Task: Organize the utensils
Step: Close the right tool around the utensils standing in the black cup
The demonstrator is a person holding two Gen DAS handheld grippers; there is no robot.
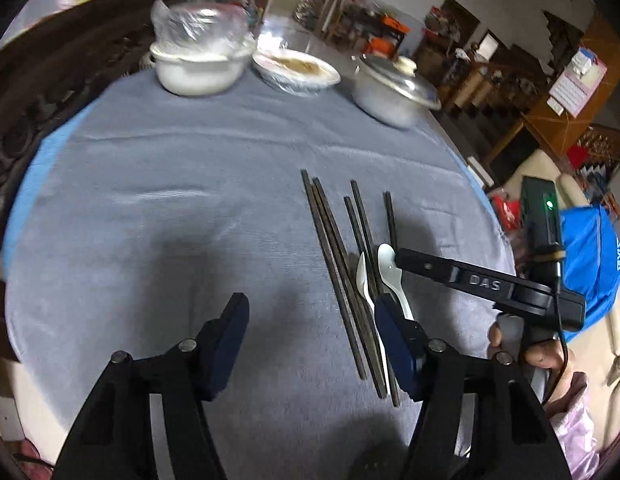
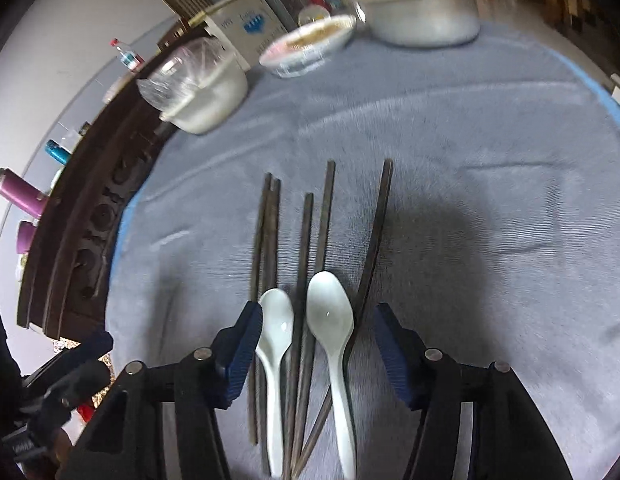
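Several dark chopsticks [image 2: 303,264] lie side by side on the grey tablecloth [image 2: 490,128], with two white ceramic spoons, the left spoon [image 2: 274,328] and the right spoon [image 2: 330,312], among them. My right gripper [image 2: 316,340] is open, its jaws straddling both spoons and the chopsticks just above the cloth. In the left wrist view the chopsticks [image 1: 334,248] and spoons [image 1: 388,270] lie right of centre. My left gripper [image 1: 307,334] is open and empty over bare cloth, left of the pile. The right gripper [image 1: 450,276] shows there over the spoons.
At the far side of the table stand a white bowl with a plastic bag [image 1: 197,66], a wrapped dish of food [image 1: 295,66] and a lidded metal pot [image 1: 394,88]. A dark carved wooden chair back [image 2: 85,216] borders the table's left edge.
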